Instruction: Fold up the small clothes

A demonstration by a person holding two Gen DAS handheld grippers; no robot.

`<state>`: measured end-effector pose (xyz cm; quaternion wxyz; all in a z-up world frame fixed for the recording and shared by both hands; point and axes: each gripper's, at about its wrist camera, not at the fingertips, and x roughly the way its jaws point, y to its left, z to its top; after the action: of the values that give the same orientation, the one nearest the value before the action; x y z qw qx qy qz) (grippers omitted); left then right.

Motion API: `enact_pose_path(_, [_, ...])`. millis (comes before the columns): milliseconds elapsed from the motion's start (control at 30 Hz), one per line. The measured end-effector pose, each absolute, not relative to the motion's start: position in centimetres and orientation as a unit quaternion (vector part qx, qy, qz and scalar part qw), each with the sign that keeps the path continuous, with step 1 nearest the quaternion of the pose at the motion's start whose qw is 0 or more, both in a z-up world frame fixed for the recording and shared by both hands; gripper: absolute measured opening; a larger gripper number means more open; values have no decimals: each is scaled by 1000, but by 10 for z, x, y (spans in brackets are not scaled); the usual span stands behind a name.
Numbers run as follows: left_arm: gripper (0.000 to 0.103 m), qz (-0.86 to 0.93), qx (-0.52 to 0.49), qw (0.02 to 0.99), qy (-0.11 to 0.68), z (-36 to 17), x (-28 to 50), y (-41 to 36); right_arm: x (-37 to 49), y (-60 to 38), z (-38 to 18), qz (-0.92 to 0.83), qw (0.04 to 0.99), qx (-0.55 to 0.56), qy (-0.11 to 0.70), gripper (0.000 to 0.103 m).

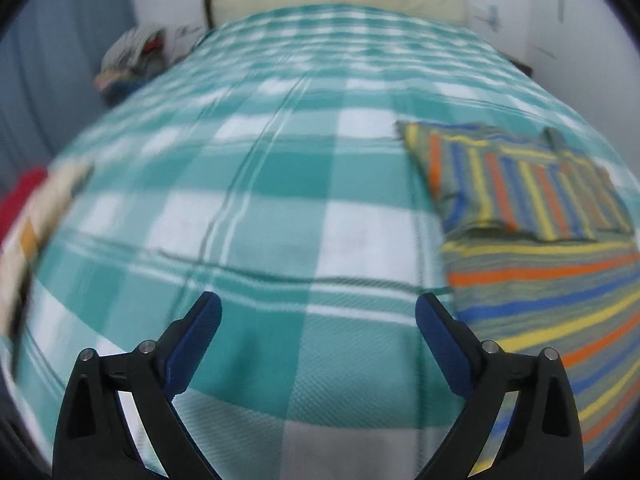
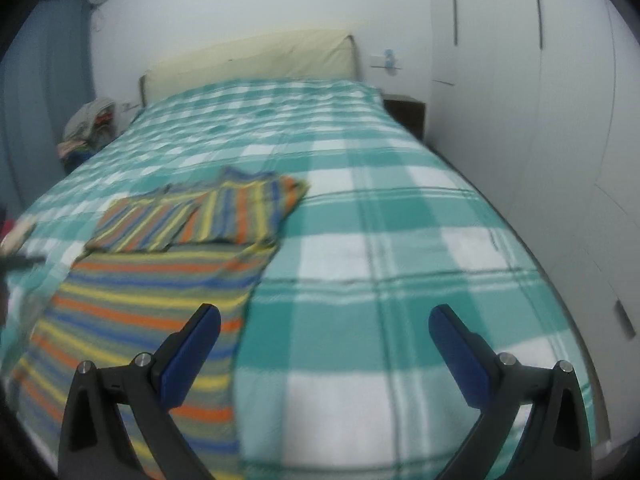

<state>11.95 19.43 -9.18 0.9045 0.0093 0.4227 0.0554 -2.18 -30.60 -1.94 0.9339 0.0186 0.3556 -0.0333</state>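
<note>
A small striped shirt [image 1: 540, 288] in orange, blue, yellow and grey-green lies flat on the teal-and-white checked blanket [image 1: 280, 184], its sleeves folded in over the upper part. In the left wrist view it fills the right side; my left gripper [image 1: 318, 312] hovers open above bare blanket just left of its edge, nothing between the blue pads. In the right wrist view the shirt [image 2: 160, 280] lies at lower left. My right gripper [image 2: 324, 324] is open above the shirt's right edge, its left fingertip [image 2: 208, 320] over the stripes, the rest over the blanket [image 2: 400, 240].
A pile of other clothes [image 1: 24, 216] lies at the bed's left edge. A heap of clothing [image 2: 88, 124] sits beside the bed at the far left, near a blue curtain. A cream headboard [image 2: 248, 64] stands at the far end. White wardrobe doors [image 2: 520, 120] run along the right.
</note>
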Motion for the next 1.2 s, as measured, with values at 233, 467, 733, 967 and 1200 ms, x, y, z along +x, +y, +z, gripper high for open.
enact_pose_path(233, [101,62,-17,898,436,-132,127,205,19,-343,-66,-94,936,-50,335,103])
enact_pose_path(467, [103,61,-16,896,441,-136,125,205,38,-355,-111,-105,905,-62,407,103])
enact_pose_path(733, [103,65,-5,895,441,-137,123,203,37,-365,-113,-90,906,-30,413,103])
enact_pose_path(967, [103,66,-3,895,441,-137,122,204,37,-365,-115,-92,906,-34,412,103])
enact_pose_path(1200, [103,67,0,895,442,-137,122,204,38,-364,-114,-92,906,-33,413,103])
